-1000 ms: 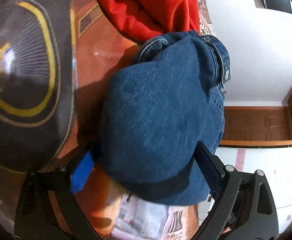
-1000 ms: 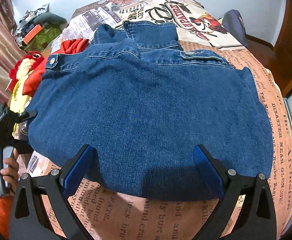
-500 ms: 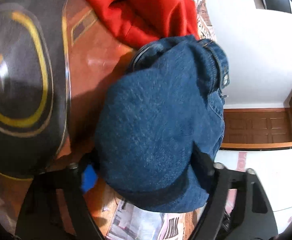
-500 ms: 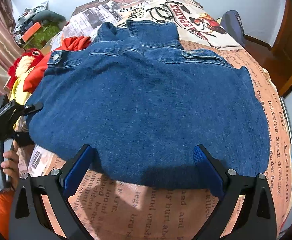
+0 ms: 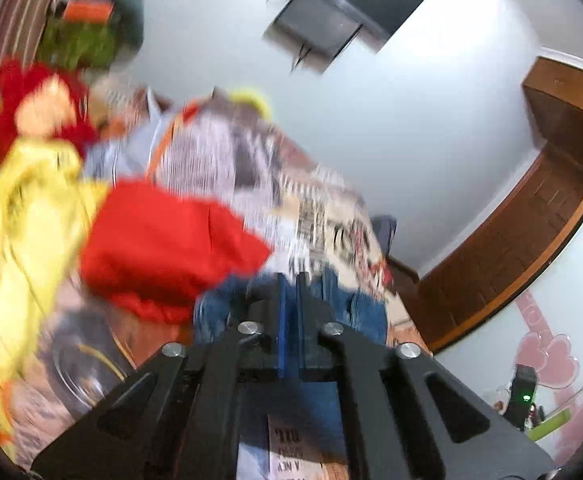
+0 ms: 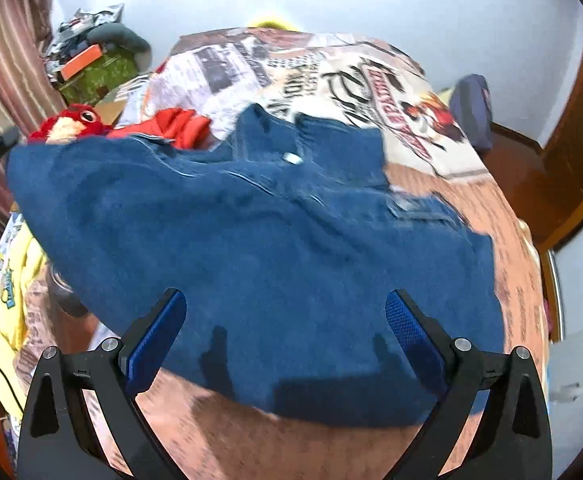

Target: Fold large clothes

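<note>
On the bed sheet, newspaper-style print everywhere: columns of text, headlines, and a red banner with pale capitals near the far right, all too blurred to read. In the left wrist view, just under the black arms, a few big dark letters on a white patch, also not readable with certainty. On the yellow garment at the left, a small blue-green logo, illegible.

In the middle of the bed, the denim jacket, back side up, collar toward the far wall, one metal button near the collar. Left corner lifted off the sheet and pulled up to the left; the rest flat.

Left gripper: jaws closed fully, blue pads together, pinching the denim, with more denim showing around and below them.

Right gripper: jaws wide apart, above the near hem of the jacket, holding nothing.

Near hem running across between the right jaws, with a bare strip of sheet in front. Right side of the jacket close to the right edge of the bed. Beyond the collar, much free sheet. Left side crowded: red garment touching the jacket's shoulder, red plush toy behind it, the yellow garment beside.
</note>
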Tool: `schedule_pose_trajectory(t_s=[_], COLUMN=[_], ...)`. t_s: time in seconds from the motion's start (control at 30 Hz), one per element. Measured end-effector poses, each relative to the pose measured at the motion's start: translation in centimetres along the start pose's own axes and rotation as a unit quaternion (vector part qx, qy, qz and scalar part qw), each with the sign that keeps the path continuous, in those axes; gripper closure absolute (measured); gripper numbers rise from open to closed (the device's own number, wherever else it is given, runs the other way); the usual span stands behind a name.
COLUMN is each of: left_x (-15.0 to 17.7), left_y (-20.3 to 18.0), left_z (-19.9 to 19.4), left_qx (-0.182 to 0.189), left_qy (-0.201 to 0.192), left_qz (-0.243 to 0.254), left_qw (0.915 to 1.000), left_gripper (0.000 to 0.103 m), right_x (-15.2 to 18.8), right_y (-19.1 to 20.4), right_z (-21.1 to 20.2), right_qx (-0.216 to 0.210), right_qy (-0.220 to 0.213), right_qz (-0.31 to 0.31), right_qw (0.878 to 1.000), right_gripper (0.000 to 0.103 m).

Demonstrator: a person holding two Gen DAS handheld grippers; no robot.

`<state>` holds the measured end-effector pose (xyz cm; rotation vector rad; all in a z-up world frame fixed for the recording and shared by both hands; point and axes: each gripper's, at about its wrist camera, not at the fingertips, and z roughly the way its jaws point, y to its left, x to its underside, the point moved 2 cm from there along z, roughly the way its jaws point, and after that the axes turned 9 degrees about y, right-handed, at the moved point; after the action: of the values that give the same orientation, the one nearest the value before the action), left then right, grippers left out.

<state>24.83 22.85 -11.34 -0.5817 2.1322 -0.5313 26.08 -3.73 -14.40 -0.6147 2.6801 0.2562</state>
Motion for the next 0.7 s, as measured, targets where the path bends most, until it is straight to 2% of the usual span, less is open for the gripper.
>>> schedule_pose_trajectory(t_s=[0.03,0.07,0.13,0.2,0.23,0.27,0.3,0.33,0.37,0.4,0.43,0.53,0.6,0.7], left_x=[-0.6,-1.3,-1.7,-1.4,-0.7,0.1,1.1,1.9,3.2,4.3,5.6,8.6,10.7,12.7], left_y=[0.0,0.2,1.8,3.6,4.0,5.4,6.1,7.2,8.6,9.6,10.4,11.5,11.6,11.2], left_z=[-1.1,-1.7,-2.7,-2.2,-1.7,-0.8,-0.4,0.2,1.2,1.7,2.2,3.8,5.1,6.9], left_qx=[-0.001,0.001,0.000,-0.021,-0.032,-0.045,-0.048,-0.050,-0.048,-0.043,-0.034,0.009,0.066,0.111], left_qy=[-0.014,-0.006,0.015,0.052,0.067,0.099,0.116,0.142,0.174,0.195,0.215,0.268,0.302,0.322], left_qz=[0.008,0.016,0.009,0.000,-0.004,-0.013,-0.018,-0.029,-0.051,-0.071,-0.092,-0.139,-0.171,-0.213], left_qw=[0.9999,0.9999,0.9998,0.9984,0.9972,0.9940,0.9919,0.9882,0.9822,0.9773,0.9717,0.9534,0.9357,0.9159], left_gripper=[0.103,0.103,0.103,0.100,0.095,0.092,0.082,0.064,0.056,0.042,0.037,0.034,0.030,0.026], right_x=[-0.3,-0.7,-0.9,-0.6,-0.3,-0.1,0.2,0.5,0.7,1.0,1.2,1.5,1.6,1.6], right_y=[0.3,0.7,1.5,2.2,2.4,2.6,2.8,2.9,3.0,3.0,2.8,2.1,1.4,0.3], right_z=[0.3,0.6,1.1,1.6,1.8,2.0,2.2,2.3,2.3,2.3,2.2,2.1,2.1,2.1], right_qx=[0.001,0.002,-0.008,-0.030,-0.038,-0.042,-0.044,-0.043,-0.040,-0.035,-0.029,-0.013,-0.010,-0.011], right_qy=[0.001,0.002,0.004,0.007,0.011,0.015,0.020,0.024,0.026,0.027,0.027,0.026,0.030,0.031], right_qz=[-0.001,-0.002,-0.001,0.002,0.003,0.003,0.002,-0.001,-0.004,-0.008,-0.011,-0.013,-0.007,0.010], right_qw=[1.000,1.000,1.000,1.000,0.999,0.999,0.999,0.999,0.999,0.999,0.999,0.999,0.999,0.999], right_gripper=[0.004,0.004,0.004,0.004,0.004,0.004,0.004,0.004,0.004,0.004,0.004,0.004,0.004,0.004])
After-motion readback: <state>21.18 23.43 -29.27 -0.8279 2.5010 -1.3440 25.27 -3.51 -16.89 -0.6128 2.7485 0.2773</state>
